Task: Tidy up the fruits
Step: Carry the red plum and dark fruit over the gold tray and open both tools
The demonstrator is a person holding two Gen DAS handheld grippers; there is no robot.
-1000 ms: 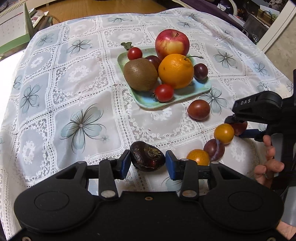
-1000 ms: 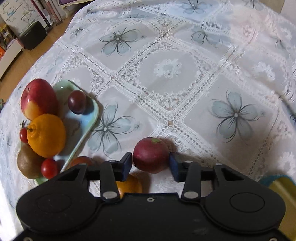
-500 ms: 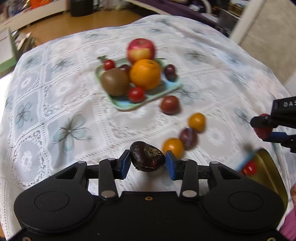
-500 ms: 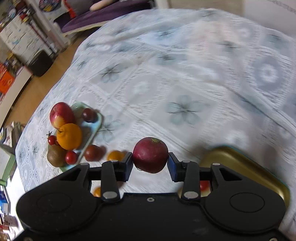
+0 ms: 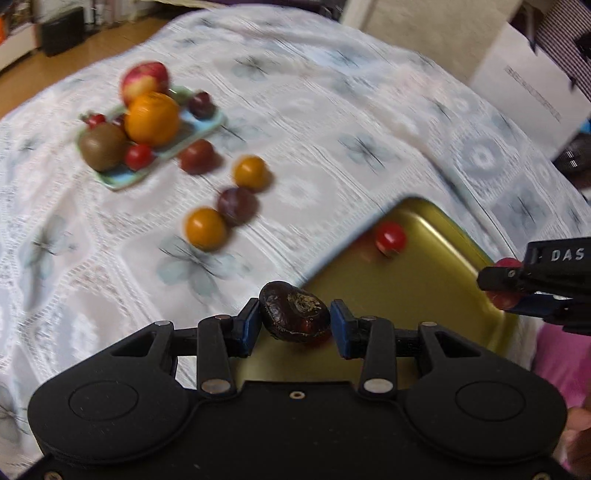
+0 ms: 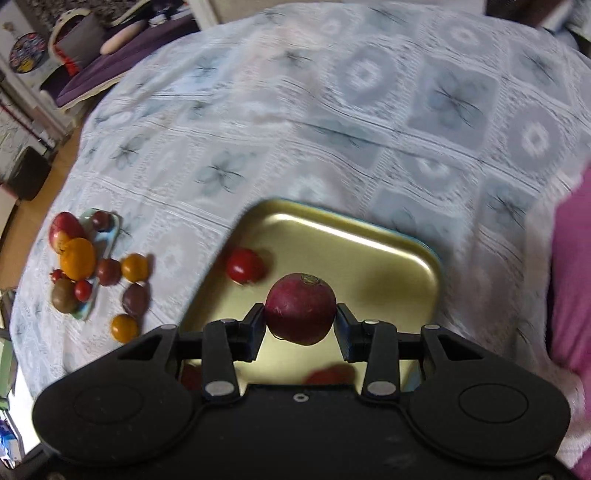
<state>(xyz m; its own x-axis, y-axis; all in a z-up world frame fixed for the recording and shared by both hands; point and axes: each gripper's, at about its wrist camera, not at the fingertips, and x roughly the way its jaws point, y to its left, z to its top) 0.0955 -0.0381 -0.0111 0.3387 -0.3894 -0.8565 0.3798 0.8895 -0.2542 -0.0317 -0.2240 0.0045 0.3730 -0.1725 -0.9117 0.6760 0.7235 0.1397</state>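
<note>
reflected red blurs [image 6: 330, 376], right wrist only

A white lace tablecloth [image 6: 369, 122] patterned with grey-blue flowers covers the whole table, its squares blurred in both views. Beyond the far edge, a wooden floor [image 5: 110, 33] shows warm brown. A black box-like object [image 5: 61, 31] stands on that floor, and another dark one [image 6: 27, 177] sits at the left in the right wrist view. Farther back, a purple cushion or mattress [image 6: 96, 66] lies low, with a pale long object resting on it. A beige wall [image 5: 417, 29] rises behind the table, beside a white box [image 5: 532, 92] with faint print. Lighting is soft and indoor.
</note>
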